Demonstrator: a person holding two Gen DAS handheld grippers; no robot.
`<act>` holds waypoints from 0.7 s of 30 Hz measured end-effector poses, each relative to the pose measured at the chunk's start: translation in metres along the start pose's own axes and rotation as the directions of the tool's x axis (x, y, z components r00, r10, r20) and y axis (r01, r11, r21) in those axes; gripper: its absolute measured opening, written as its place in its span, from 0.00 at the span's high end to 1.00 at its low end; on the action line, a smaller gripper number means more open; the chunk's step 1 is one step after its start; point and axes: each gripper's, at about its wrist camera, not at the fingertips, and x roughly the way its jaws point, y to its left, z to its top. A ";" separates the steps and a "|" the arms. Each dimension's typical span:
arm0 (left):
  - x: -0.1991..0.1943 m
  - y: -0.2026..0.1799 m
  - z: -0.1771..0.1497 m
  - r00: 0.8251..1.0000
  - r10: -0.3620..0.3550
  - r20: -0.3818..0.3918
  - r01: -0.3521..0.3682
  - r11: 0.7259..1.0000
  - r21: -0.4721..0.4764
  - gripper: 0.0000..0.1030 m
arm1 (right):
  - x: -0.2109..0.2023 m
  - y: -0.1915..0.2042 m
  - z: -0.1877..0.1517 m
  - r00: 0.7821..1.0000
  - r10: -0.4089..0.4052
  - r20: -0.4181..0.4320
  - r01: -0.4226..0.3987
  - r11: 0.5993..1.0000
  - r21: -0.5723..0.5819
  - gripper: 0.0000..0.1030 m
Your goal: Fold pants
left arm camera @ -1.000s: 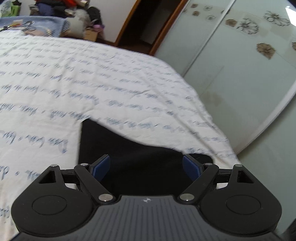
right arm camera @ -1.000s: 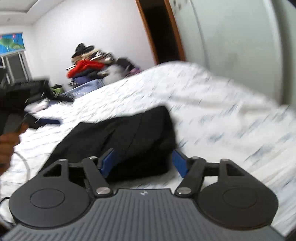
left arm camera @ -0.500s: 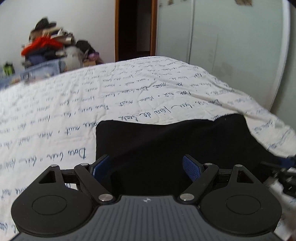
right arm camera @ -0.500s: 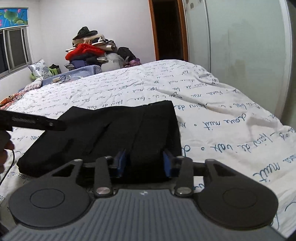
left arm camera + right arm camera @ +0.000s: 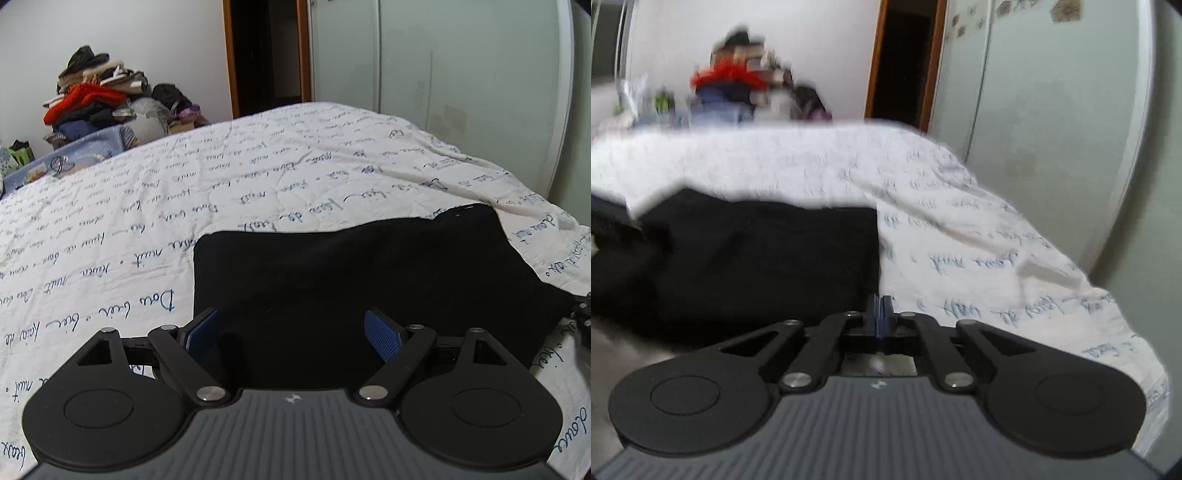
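Note:
The black pants (image 5: 351, 273) lie folded into a flat rectangle on the white bed cover (image 5: 184, 192). My left gripper (image 5: 291, 332) is open, its blue pads (image 5: 382, 334) standing wide apart over the near edge of the pants, holding nothing. In the right wrist view, the pants (image 5: 757, 258) lie to the left and ahead. My right gripper (image 5: 880, 317) is shut with its blue pads pressed together at the pants' near right corner; whether cloth is pinched between them cannot be told. That view is blurred.
A pile of clothes (image 5: 96, 103) sits beyond the bed's far left. A dark doorway (image 5: 269, 55) and pale wardrobe doors (image 5: 443, 81) stand behind and to the right. The bed's right edge (image 5: 1108, 295) drops off close to the pants.
My right gripper has closed from wide open to fully shut and dropped lower at the pants' corner. My left gripper swung to face the pants squarely and stays open.

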 end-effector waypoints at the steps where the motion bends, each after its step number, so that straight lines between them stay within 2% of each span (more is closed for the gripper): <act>1: 0.001 0.003 0.001 1.000 -0.005 -0.002 0.005 1.000 -0.007 0.17 | 0.001 -0.006 -0.002 0.999 0.034 -0.009 -0.033 0.998 0.047 0.97; 4: 0.005 0.011 0.009 1.000 -0.005 -0.010 0.005 0.999 -0.047 0.17 | -0.017 -0.016 0.017 0.992 0.051 0.114 -0.063 0.993 0.103 0.92; 7: 0.011 0.019 0.023 0.999 -0.030 -0.019 0.028 0.996 -0.090 0.17 | -0.020 0.003 0.053 0.975 0.098 0.199 -0.103 0.994 0.018 0.92; 9: 0.020 0.022 0.030 1.000 -0.019 -0.021 0.017 0.995 -0.099 0.17 | -0.003 0.023 0.074 0.967 0.168 0.194 -0.161 0.986 -0.051 0.89; 10: 0.026 0.023 0.033 0.999 -0.001 -0.035 -0.002 0.995 -0.099 0.17 | 0.010 0.033 0.080 0.965 0.200 0.170 -0.189 0.979 -0.082 0.83; 12: 0.038 0.025 0.036 0.998 0.017 -0.056 -0.023 0.995 -0.100 0.17 | 0.041 0.049 0.085 0.969 0.231 0.083 -0.220 0.968 -0.123 0.83; 13: 0.043 0.025 0.037 0.998 0.026 -0.063 -0.032 0.995 -0.096 0.17 | 0.057 0.054 0.084 0.972 0.229 0.041 -0.222 0.965 -0.140 0.83; 15: 0.052 0.024 0.036 0.995 0.056 -0.081 -0.063 0.994 -0.084 0.17 | 0.082 0.055 0.080 0.986 0.164 -0.015 -0.165 0.972 -0.166 0.83; 16: 0.055 0.024 0.035 0.994 0.063 -0.088 -0.070 0.994 -0.082 0.17 | 0.091 0.050 0.078 0.989 0.143 -0.023 -0.145 0.977 -0.154 0.83; 19: 0.057 0.024 0.033 0.994 0.063 -0.091 -0.071 0.994 -0.083 0.17 | 0.089 0.029 0.079 0.982 0.187 -0.017 -0.187 0.982 -0.015 0.83; 21: 0.057 0.021 0.033 0.993 0.077 -0.087 -0.083 0.994 -0.068 0.17 | 0.077 0.031 0.078 0.986 0.166 0.009 -0.165 0.986 -0.026 0.82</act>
